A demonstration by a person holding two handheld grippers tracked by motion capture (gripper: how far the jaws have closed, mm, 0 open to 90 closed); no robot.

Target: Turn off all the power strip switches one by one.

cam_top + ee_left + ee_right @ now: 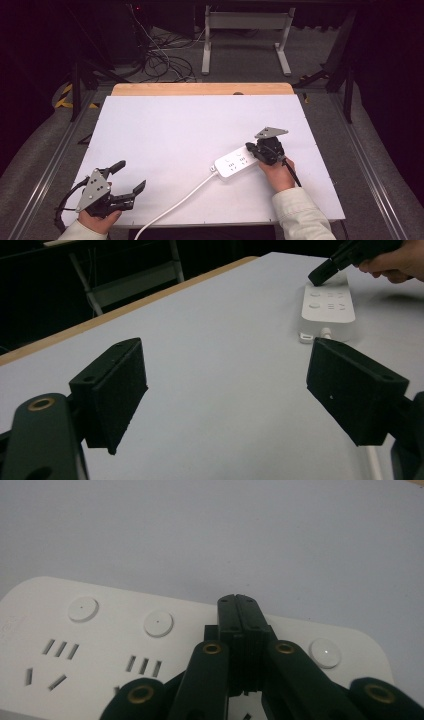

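- Left gripper (227,390) nearest, at the table's near left corner: jaws spread wide, nothing between them, blocky black pads (120,390) matte and slightly grainy.
- Idle there by the look of it, well apart from the work.
- White cord (172,204) next, round and smooth, curving from the near edge up to the strip's left end.
- Strip (235,163) right of centre on the table (165,130): glossy white plastic, long with rounded corners, round buttons (158,623) above slotted sockets (144,665).
- Right gripper (242,611) over its right part: jaws pressed flat together, holding nothing, closed tip down on the strip's top between two buttons.
- Judged as a switch press in hand; whether any button is already pushed cannot be told.
- Table surface flat, matte white, with a wooden strip (200,89) along the far edge.
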